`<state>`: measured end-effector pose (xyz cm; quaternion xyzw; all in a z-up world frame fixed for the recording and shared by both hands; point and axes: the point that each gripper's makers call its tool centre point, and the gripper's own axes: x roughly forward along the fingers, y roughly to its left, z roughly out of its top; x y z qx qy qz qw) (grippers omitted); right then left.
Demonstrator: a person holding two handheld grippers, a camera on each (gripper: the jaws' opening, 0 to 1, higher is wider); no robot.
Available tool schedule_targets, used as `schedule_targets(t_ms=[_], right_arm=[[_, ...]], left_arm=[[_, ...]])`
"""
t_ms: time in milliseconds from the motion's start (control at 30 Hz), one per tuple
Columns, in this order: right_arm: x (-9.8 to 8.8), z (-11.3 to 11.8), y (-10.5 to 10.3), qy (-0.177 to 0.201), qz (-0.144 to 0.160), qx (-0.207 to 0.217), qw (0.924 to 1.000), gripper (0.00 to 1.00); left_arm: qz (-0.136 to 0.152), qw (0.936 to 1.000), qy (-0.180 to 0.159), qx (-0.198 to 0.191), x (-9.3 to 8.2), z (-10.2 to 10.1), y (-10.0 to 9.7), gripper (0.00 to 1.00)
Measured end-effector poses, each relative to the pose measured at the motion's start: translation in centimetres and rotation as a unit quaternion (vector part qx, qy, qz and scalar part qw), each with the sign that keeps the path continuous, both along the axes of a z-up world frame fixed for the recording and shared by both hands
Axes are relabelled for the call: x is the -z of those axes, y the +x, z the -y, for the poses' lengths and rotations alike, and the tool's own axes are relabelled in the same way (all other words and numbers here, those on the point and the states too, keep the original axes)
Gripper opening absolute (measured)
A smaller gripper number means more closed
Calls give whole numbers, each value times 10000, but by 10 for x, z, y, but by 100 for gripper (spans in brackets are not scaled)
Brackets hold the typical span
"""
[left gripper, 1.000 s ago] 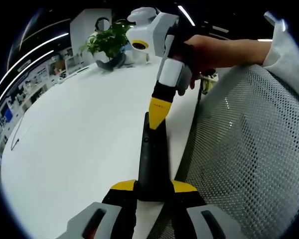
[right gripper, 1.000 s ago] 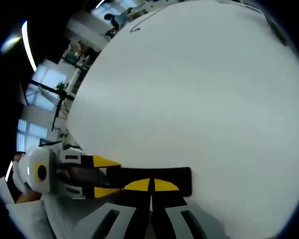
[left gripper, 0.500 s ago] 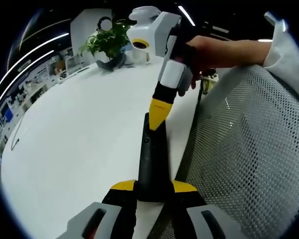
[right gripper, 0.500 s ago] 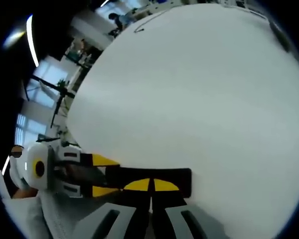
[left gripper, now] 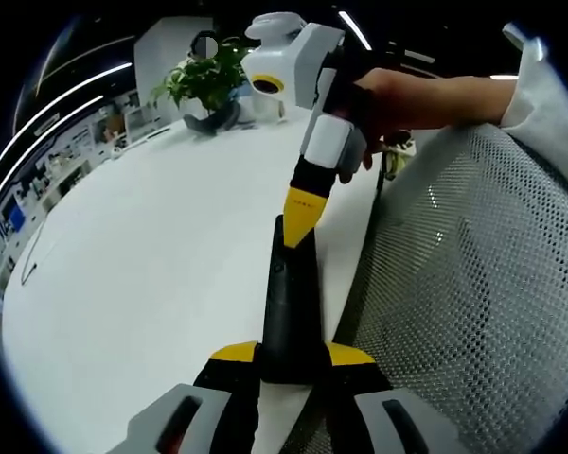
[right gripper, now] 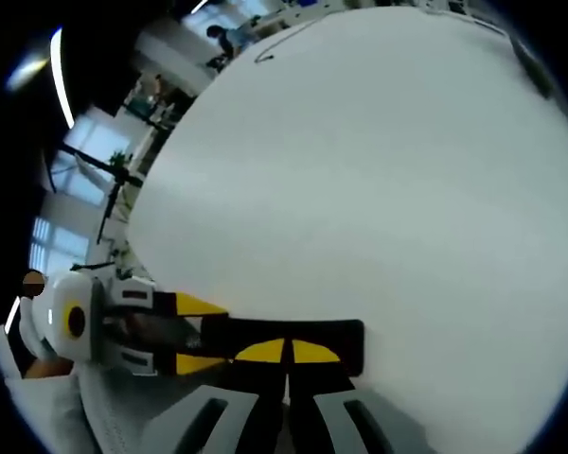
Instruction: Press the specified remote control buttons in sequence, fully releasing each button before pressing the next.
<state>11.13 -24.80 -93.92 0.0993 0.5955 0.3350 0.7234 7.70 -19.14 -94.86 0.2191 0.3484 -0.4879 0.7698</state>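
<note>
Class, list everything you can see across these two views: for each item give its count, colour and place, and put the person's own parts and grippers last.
Remote control: one, black, lying on the table near its edge, one end between the left gripper's jaws.
Table: one, white, large rounded top.
Potted plant: one, green leaves, far side of the table.
Mesh chair back: one, grey, beside the table edge.
Ceiling lights: several, white strips, overhead.
Left gripper: one, yellow-tipped, shut on the remote's near end.
Right gripper: one, yellow-tipped, closed tips on the remote's far end.
Hand: one, holding the right gripper, white sleeve behind.
</note>
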Motion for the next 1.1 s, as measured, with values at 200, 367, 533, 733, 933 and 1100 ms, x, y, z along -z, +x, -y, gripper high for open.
schedule_targets(t_ms=[200, 367, 533, 733, 933, 1100], right_arm=[[1, 0, 1, 57, -101, 97, 9999, 0], [0, 0, 0, 43, -95, 90, 9999, 0], [0, 0, 0, 32, -92, 85, 9999, 0], [0, 0, 0, 3, -82, 56, 10000, 0], [-1, -2, 0, 8, -78, 24, 10000, 0], [-6, -8, 0, 316, -200, 106, 9992, 0]], left_arm=[[0, 10000, 5, 3, 0, 0, 0, 25], [0, 10000, 8, 4, 0, 0, 0, 25], [0, 10000, 10, 0, 0, 0, 1, 25], [-1, 10000, 8, 1, 0, 0, 0, 24], [5, 10000, 11, 22, 0, 0, 0, 24], [-14, 10000, 31, 40, 0, 0, -1, 24]])
